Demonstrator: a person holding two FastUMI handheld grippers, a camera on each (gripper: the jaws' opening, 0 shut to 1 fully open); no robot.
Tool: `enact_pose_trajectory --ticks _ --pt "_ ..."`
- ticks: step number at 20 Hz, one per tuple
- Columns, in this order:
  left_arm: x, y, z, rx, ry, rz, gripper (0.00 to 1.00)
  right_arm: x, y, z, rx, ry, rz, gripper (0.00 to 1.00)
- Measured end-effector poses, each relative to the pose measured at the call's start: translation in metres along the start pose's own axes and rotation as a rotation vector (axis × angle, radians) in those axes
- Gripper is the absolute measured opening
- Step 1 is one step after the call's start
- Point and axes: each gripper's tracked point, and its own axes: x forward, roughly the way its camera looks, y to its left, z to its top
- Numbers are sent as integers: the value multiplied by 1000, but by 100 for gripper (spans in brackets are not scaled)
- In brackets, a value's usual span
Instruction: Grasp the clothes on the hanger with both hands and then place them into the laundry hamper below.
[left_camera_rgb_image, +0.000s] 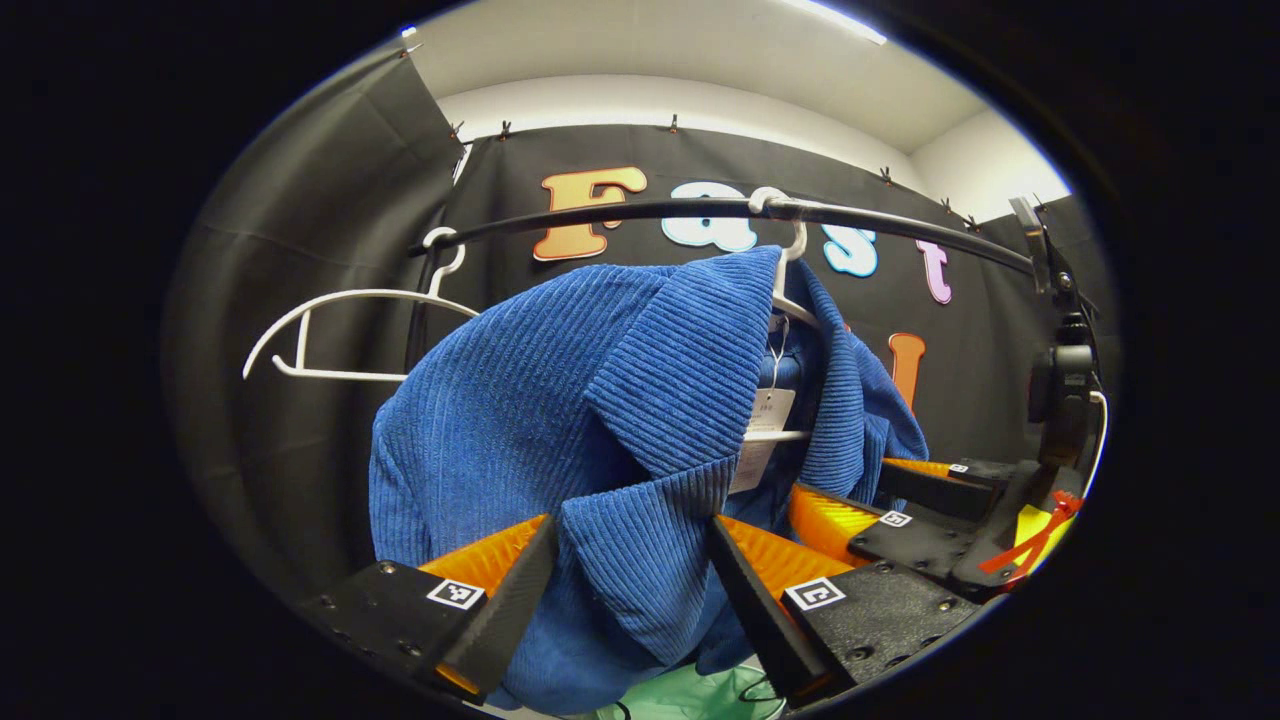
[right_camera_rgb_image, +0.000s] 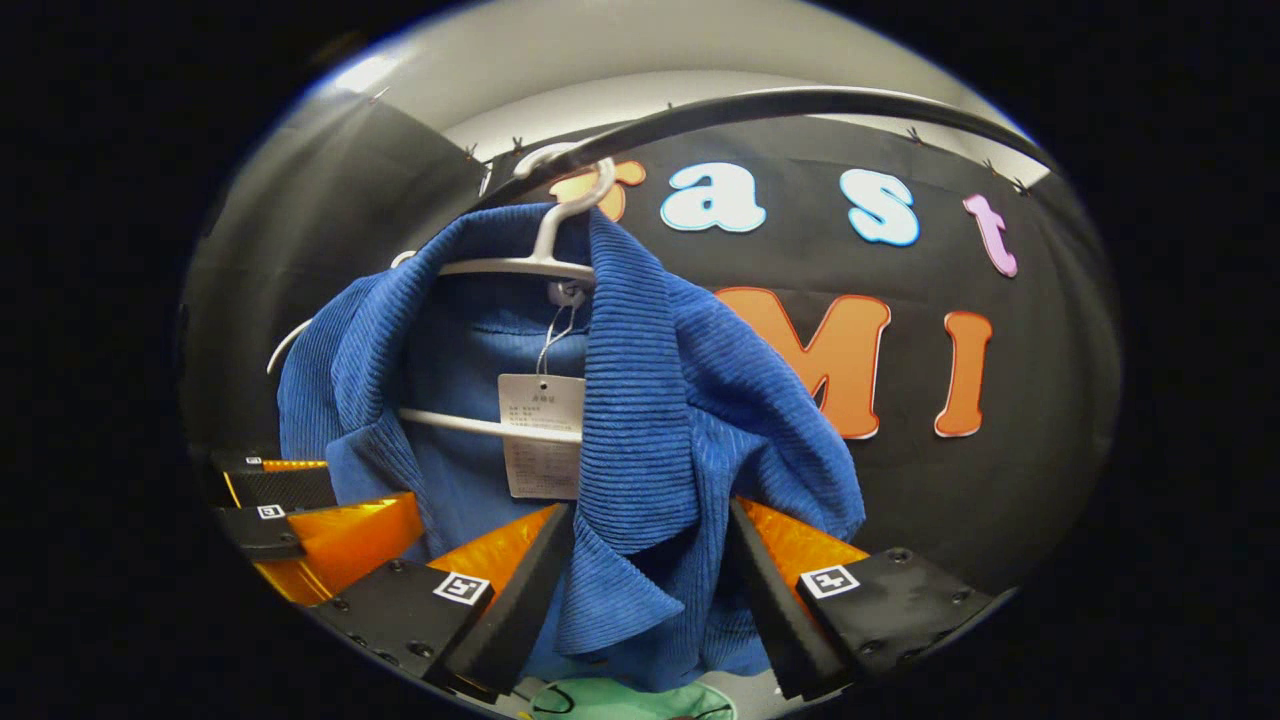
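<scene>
**Grippers bracket blue jacket on the rail**

Corduroy fills the middle of both views: a blue jacket (left_camera_rgb_image: 560, 420) hangs from a white hanger (left_camera_rgb_image: 790, 300) hooked over a dark clothes rail (left_camera_rgb_image: 700, 210) that arcs across the booth. In the left gripper view a second hanger (left_camera_rgb_image: 340, 335), bare and white, hangs on the same rail off to the left of the garment, apart from it.

The left gripper (left_camera_rgb_image: 635, 590) is held level and points straight into the jacket's front, its fingers spread wide with a lapel hanging down between them. Cloth drapes against the inner faces of both fingers, yet the jaws stand well apart and whether they press on it cannot be told. Lower right in that view, the other gripper shows beside the jacket's far edge.

The right gripper (right_camera_rgb_image: 650, 590) is also level and aimed at the open collar side, jaws wide, the other lapel hanging in the gap between its fingers; a firm hold cannot be made out. A paper tag (right_camera_rgb_image: 541, 435) dangles on a string from the hanger's neck, in front of its lower bar, inside the jacket. The left gripper's fingers show at the lower left of the right gripper view, next to the jacket's edge.

Below the hem, a pale green hamper (right_camera_rgb_image: 620, 700) peeps out at the bottom of both views.
</scene>
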Motion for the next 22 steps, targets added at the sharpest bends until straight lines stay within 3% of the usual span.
enact_pose_trajectory --ticks 1,6,8,9,11,12,13,15,17,18,19,20,21,22 --pt "0 0 -1 2 1 -2 94 3 3 -4 4 16 5 94" --pt "3 3 -1 0 4 1 86 12 2 -16 62 52 38 95" --pt "4 6 -1 3 2 3 82 10 0 -16 80 54 60 75" --pt "5 5 -1 3 1 0 80 9 0 -17 92 57 72 77" --pt "6 -1 0 -1 -6 -6 72 10 -2 -18 121 62 92 60" --pt "4 -2 1 -8 -10 -12 61 9 -2 -17 139 59 100 52" --pt "3 -5 1 -16 -7 -27 59 7 -3 -17 159 57 106 34" --pt "0 -8 1 -11 2 -40 47 5 -6 -17 198 61 126 17" --pt "-3 -7 6 7 -10 -35 36 2 -8 -15 249 66 160 20" --pt "-8 0 8 25 -18 9 25 -1 -10 -15 279 65 177 20" --pt "-12 -3 12 24 -20 3 13 -4 -11 -13 317 65 197 20" --pt "-16 -20 14 -19 -18 -67 1 -7 -11 -13 361 66 220 20" --pt "-22 -34 17 -68 -9 -123 0 -10 -12 -11 408 68 241 20" --pt "-24 -34 21 -82 -7 -126 0 -13 -14 -10 453 69 258 20"
